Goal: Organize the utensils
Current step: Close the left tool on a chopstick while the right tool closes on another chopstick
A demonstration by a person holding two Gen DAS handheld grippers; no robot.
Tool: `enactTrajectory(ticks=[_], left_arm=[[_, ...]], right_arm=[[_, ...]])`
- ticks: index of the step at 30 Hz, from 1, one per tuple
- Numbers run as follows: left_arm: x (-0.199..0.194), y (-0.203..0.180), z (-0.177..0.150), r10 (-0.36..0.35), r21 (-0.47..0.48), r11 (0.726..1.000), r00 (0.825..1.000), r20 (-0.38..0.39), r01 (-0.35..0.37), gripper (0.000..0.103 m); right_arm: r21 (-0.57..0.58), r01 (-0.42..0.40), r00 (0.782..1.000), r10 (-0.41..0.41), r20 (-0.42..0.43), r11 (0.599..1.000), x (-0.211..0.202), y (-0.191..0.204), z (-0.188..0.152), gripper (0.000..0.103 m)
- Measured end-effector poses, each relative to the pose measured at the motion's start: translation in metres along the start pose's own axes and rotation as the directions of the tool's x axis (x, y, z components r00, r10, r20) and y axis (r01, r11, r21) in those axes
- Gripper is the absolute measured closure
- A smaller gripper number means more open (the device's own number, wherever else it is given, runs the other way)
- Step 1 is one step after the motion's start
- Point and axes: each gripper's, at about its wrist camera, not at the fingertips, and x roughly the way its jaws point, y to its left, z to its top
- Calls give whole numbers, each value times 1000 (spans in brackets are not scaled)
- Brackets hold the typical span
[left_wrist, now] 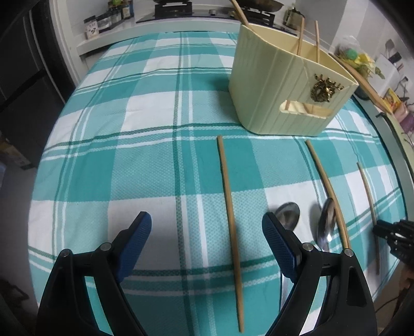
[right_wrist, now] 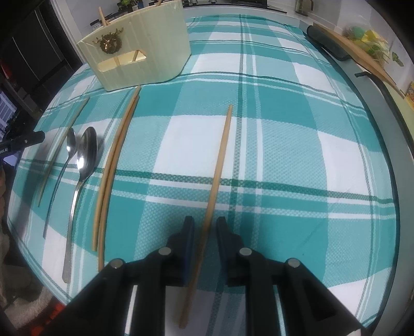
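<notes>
A cream utensil holder (left_wrist: 287, 85) with a gold emblem stands on the teal checked tablecloth and holds several chopsticks; it shows at the far left in the right wrist view (right_wrist: 139, 54). My left gripper (left_wrist: 207, 224) is open, with a single wooden chopstick (left_wrist: 230, 217) lying on the cloth between its fingers. My right gripper (right_wrist: 205, 227) is nearly closed around another single chopstick (right_wrist: 217, 175), which lies on the cloth; a small gap shows on each side. Two metal spoons (right_wrist: 82, 155) and a pair of chopsticks (right_wrist: 113, 160) lie to its left.
One more chopstick (right_wrist: 62, 144) lies left of the spoons. A long wooden item (right_wrist: 357, 59) rests on the counter beyond the table's right edge. A stove and jars (left_wrist: 108, 18) stand behind the table.
</notes>
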Motion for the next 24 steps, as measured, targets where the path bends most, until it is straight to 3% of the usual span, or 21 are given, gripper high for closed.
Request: enactTrajectory(ticks=[17, 24], left_arm=[[34, 11, 18, 18, -26, 999, 998, -53, -19, 15], [51, 4, 31, 2, -16, 1000, 995, -100, -4, 20]], right_arm=[[17, -25, 1000, 26, -17, 1000, 5, -6, 10, 83], [-21, 22, 999, -23, -41, 1000, 14, 3, 33, 80]])
